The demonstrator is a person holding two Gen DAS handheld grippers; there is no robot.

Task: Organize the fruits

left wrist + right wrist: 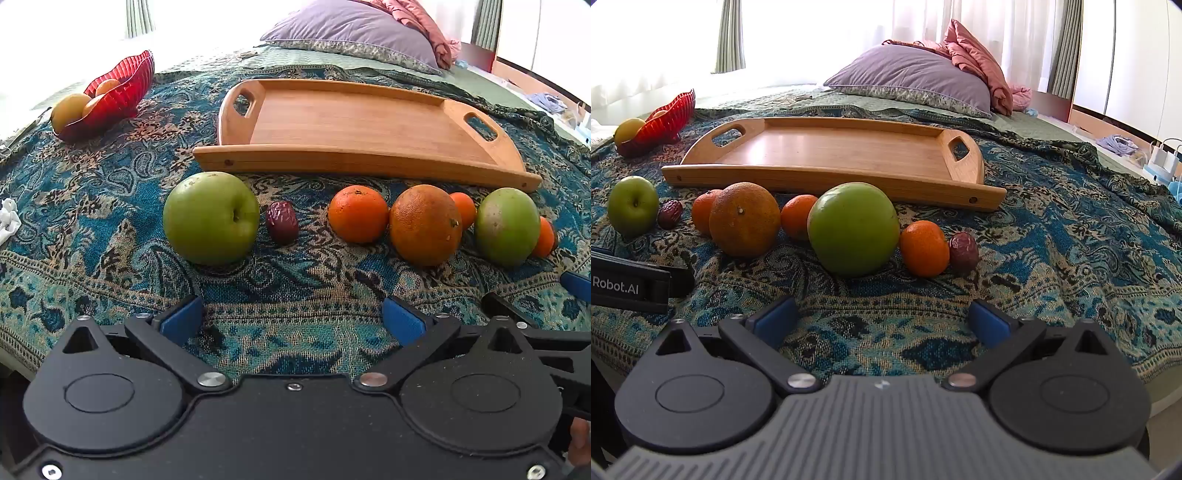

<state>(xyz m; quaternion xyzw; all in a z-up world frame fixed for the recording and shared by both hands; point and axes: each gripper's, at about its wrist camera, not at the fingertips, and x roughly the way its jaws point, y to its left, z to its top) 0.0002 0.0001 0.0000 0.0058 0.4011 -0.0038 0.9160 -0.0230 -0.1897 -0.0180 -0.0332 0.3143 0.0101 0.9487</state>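
Note:
A row of fruit lies on the patterned blanket in front of an empty wooden tray (354, 122) (827, 147). From the left: a green apple (211, 218) (633, 210), a dark date (282, 222) (669, 214), a tangerine (357, 214), a big orange (424, 225) (744, 219), a second green apple (506, 227) (853, 229), a small tangerine (924, 248) and another date (964, 248). My left gripper (293, 321) is open and empty, short of the row. My right gripper (884, 319) is open and empty, near the second apple.
A red bowl (118, 92) (665, 120) with yellow-orange fruit stands at the far left. A purple pillow (912, 79) and pink bedding lie behind the tray. The left gripper's body (631, 284) shows at the left of the right wrist view. The blanket's edge is close below both grippers.

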